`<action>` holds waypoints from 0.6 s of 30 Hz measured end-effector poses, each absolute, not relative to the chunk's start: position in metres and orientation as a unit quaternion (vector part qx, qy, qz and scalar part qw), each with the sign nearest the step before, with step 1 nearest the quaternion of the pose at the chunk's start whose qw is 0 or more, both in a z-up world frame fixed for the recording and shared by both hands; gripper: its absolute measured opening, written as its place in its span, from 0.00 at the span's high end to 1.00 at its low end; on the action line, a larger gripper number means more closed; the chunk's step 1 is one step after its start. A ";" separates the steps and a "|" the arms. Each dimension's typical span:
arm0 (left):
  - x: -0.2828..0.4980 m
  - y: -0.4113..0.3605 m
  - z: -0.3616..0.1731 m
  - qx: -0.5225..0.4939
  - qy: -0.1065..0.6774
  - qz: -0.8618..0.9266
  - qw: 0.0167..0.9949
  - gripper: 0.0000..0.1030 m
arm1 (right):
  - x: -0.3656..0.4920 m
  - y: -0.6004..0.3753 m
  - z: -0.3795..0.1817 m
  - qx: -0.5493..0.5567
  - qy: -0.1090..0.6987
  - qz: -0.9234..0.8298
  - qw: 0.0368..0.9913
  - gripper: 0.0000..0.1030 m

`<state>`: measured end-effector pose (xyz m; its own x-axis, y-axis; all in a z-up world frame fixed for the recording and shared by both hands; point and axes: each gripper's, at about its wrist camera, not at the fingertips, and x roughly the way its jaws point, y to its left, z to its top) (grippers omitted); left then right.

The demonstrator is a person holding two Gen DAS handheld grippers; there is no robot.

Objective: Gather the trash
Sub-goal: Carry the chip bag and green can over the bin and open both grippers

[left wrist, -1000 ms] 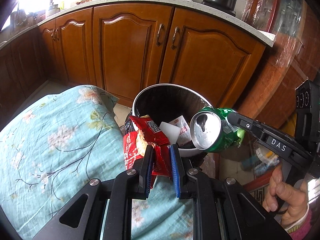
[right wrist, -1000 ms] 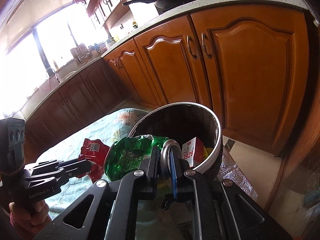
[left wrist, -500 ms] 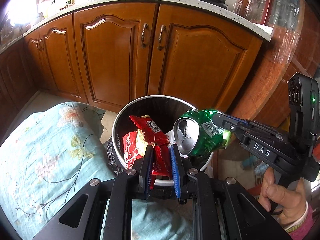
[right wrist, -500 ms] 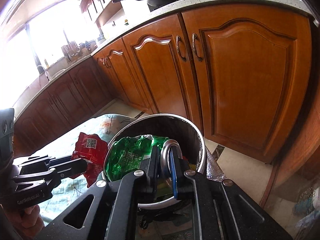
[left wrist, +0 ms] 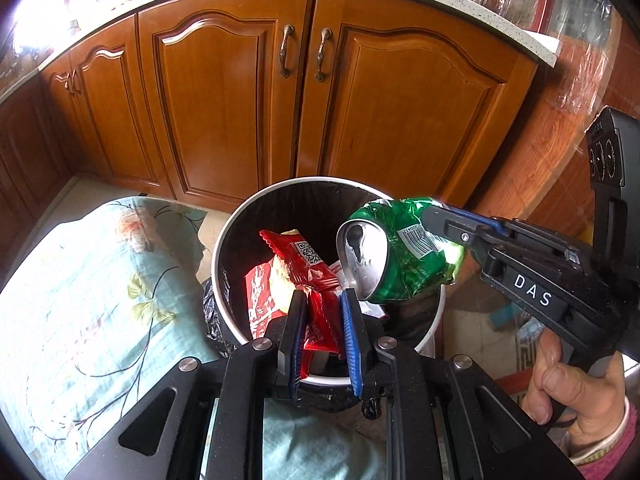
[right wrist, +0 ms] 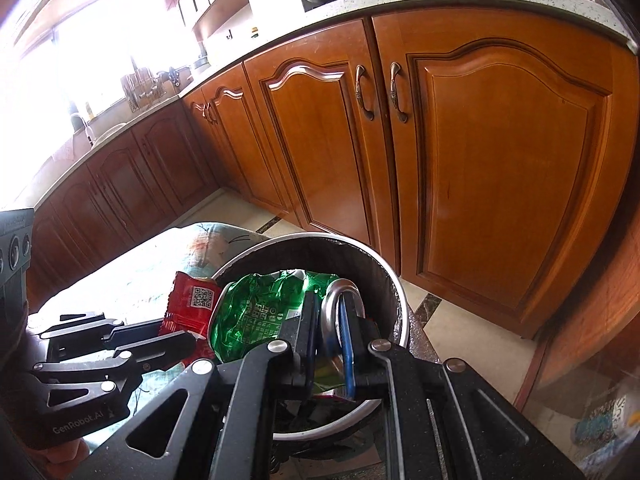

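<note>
1. Holding a red snack wrapper (left wrist: 316, 280), the left gripper (left wrist: 322, 336) is clamping it between narrow jaws directly above the mouth of the trash bin (left wrist: 280, 190). The wrapper's upper end is standing up over the bin's dark interior.
2. The right gripper (right wrist: 328, 344) is pinching a crushed green can (right wrist: 256, 312) by its rim end, also above the bin opening, just to the right of the wrapper as the left wrist view shows it. A person's hand (left wrist: 568, 384) is gripping that tool's handle beside the bin.
3. The bin is standing on the floor in front of wooden cabinet doors (left wrist: 224, 104), with a floral cloth (left wrist: 80, 288) lying against its left side. Other scraps are lying inside the bin, though they are mostly hidden.
4. Handling judgement, wrapper: it is appearing thin, light and crinkly, so it is likely to flutter or cling to a pad on release. A hold across a folded seam, as now, is looking adequate.
5. Handling judgement, can: it is appearing light, dented and smooth-skinned, with a stiff rim. The rim is the firmer purchase; the crumpled wall is likely giving under pressure and may slip.
6. Both items are sitting over the opening, so release into the bin is appearing to be the step in hand.
</note>
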<state>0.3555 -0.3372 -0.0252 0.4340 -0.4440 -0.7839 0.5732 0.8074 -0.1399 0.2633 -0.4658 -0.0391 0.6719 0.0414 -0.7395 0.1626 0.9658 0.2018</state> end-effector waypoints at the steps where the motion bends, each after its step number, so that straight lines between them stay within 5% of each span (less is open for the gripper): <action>1: 0.356 -0.336 -0.025 0.074 0.439 -0.302 0.843 0.84 | 0.263 -0.464 -0.039 0.126 0.405 -0.033 0.905 0.90; 18: 0.357 -0.340 -0.027 0.079 0.446 -0.299 0.840 0.83 | 0.279 -0.465 -0.047 0.125 0.427 -0.031 0.895 0.90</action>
